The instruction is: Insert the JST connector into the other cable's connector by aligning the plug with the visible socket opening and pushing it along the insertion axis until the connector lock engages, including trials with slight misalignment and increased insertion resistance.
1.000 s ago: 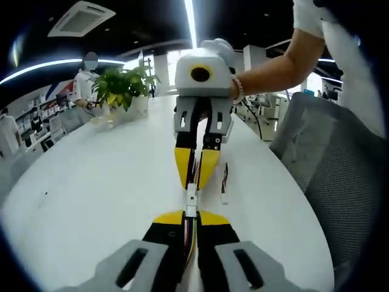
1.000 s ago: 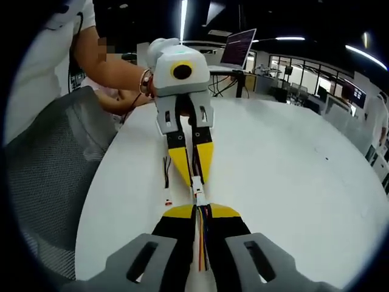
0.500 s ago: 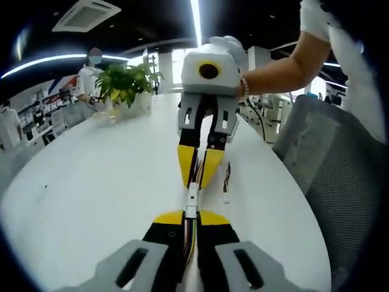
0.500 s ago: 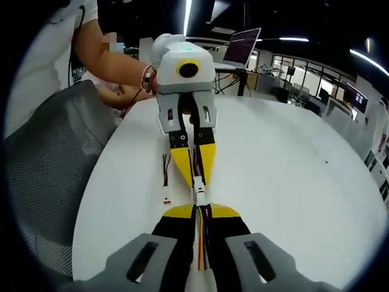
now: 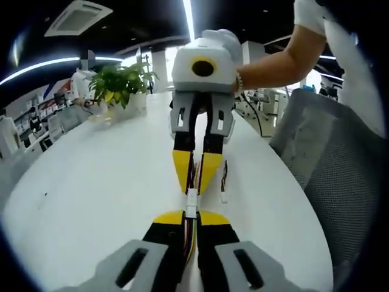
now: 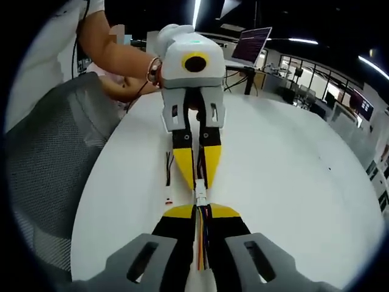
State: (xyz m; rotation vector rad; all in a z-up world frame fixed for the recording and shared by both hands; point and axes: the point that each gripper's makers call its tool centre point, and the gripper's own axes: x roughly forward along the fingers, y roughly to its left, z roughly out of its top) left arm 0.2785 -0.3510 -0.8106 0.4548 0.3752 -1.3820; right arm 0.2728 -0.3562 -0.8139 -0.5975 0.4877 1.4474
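Two handheld grippers meet tip to tip over a white desk [image 5: 91, 182]; in the left gripper view the left gripper [image 5: 191, 220] has its yellow-tipped jaws clamped on a cable [image 5: 189, 240] of coloured wires, its white plug [image 5: 191, 210] touching the socket [image 5: 192, 196] gripped by the right gripper [image 5: 193, 182] opposite; in the right gripper view the right gripper [image 6: 201, 214] is likewise closed on its cable [image 6: 201, 243], the joined white connectors [image 6: 200, 198] lying between both tips and the left gripper [image 6: 197, 173]; a spare cable [image 5: 223, 182] lies on the desk just beside them; a potted plant [image 5: 121, 85] stands farther back; a mesh chair [image 5: 328, 176] sits at the desk's edge.
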